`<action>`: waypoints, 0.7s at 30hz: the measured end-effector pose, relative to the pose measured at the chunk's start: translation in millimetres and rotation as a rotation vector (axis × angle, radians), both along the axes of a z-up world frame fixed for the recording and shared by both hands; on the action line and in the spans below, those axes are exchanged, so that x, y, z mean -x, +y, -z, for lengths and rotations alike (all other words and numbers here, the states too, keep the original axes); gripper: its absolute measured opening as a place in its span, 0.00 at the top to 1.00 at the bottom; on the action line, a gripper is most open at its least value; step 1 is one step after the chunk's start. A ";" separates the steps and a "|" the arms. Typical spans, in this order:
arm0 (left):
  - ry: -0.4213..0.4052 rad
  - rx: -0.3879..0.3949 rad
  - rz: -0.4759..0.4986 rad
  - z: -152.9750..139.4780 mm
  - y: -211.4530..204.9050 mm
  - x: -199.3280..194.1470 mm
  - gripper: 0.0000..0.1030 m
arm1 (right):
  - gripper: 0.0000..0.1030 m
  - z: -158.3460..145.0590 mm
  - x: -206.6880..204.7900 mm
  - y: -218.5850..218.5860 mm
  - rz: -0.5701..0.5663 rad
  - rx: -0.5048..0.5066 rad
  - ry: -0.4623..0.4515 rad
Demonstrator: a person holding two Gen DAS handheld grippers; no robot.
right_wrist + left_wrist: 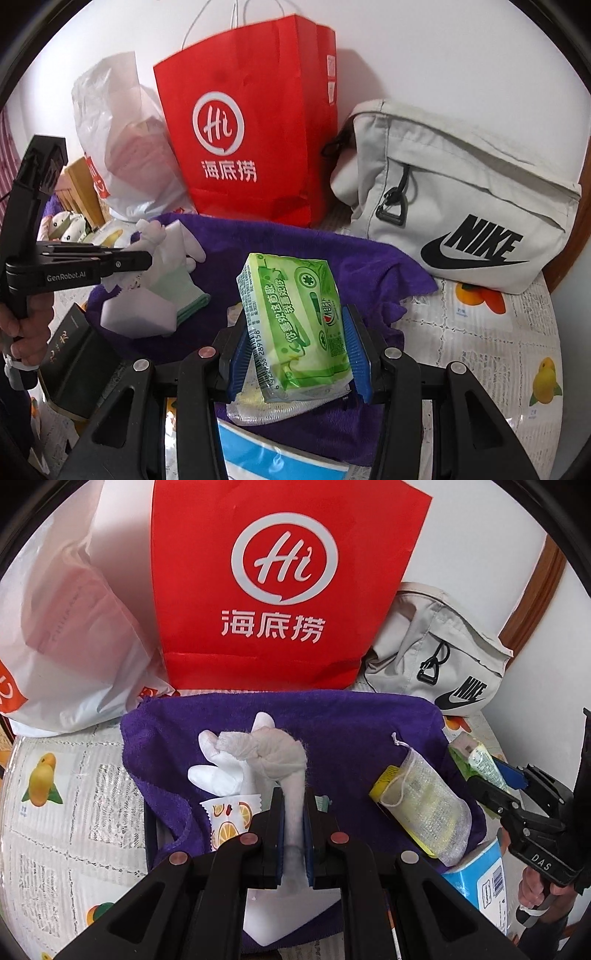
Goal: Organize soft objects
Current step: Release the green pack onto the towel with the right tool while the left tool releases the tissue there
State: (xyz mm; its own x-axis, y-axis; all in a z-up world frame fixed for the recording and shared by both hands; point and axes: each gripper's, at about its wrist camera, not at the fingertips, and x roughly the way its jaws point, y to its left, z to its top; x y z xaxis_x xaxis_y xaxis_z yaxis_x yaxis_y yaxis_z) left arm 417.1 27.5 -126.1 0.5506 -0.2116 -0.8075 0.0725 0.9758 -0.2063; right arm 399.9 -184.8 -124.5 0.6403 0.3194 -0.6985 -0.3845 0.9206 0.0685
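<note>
A table under a clear cover printed w/ oranges & mangoes [480, 332] stands against a white wall [443, 55]; at the back, L to R, a translucent white plastic bag [122, 155], a red paper carrier bag w/ white "Hi" logo [251, 140] & a pale grey fabric Nike pouch [461, 206]. In front lies a purple terry towel [351, 720]. On the towel sits a yellow-capped bottle in a white mesh drawstring sleeve [424, 808]; a light-blue & white carton [480, 878] lies at its near edge. The left gripper [293, 816] is clenched on a knotted bundle of white & grey cotton gloves [258, 753], held above the towel's centre. The right gripper [299, 354] grasps a green plastic tissue pack [295, 325] by its sides, over the towel's near part.
</note>
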 end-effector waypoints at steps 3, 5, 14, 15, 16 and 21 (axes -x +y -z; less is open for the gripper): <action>0.010 -0.001 0.001 3.1 -0.3 -2.8 0.91 | 0.55 5.0 -3.8 3.7 -0.010 0.001 0.023; 0.009 0.000 0.002 3.2 0.0 -3.3 0.91 | 0.55 9.0 -5.9 5.8 -0.018 0.008 0.042; 0.015 0.014 -0.002 3.8 3.6 -6.0 0.78 | 0.52 16.1 -8.0 8.1 -0.028 0.018 0.060; 0.011 0.012 -0.005 3.3 3.8 -5.7 0.78 | 0.49 16.6 -8.4 8.2 -0.026 0.021 0.060; 0.008 0.011 -0.006 2.6 4.1 -5.5 0.78 | 0.47 17.0 -9.0 8.2 -0.023 0.026 0.059; 0.000 0.006 -0.008 -1.4 4.5 -4.1 0.68 | 0.36 14.2 -8.0 8.7 -0.017 0.024 0.040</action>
